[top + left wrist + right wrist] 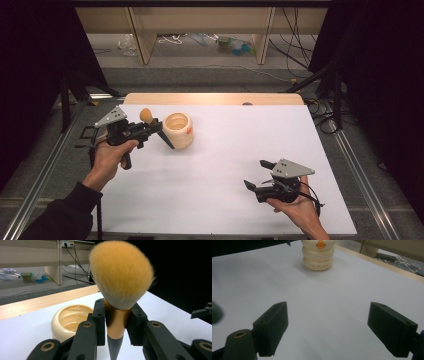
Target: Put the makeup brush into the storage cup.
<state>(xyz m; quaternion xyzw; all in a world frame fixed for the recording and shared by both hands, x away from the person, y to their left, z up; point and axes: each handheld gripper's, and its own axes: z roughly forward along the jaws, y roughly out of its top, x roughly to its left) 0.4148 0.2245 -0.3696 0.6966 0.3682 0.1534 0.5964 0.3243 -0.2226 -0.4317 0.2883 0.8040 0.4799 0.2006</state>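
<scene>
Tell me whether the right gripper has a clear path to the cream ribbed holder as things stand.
Probably yes. The right gripper is open, holds nothing, and bare white table lies between it and the cream ribbed holder. The left gripper, clamping the orange-bristled brush, hovers beside the holder's far side.

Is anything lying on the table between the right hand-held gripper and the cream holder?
No. In the right gripper view, bare white table runs from the open right hand-held gripper up to the cream holder.
</scene>
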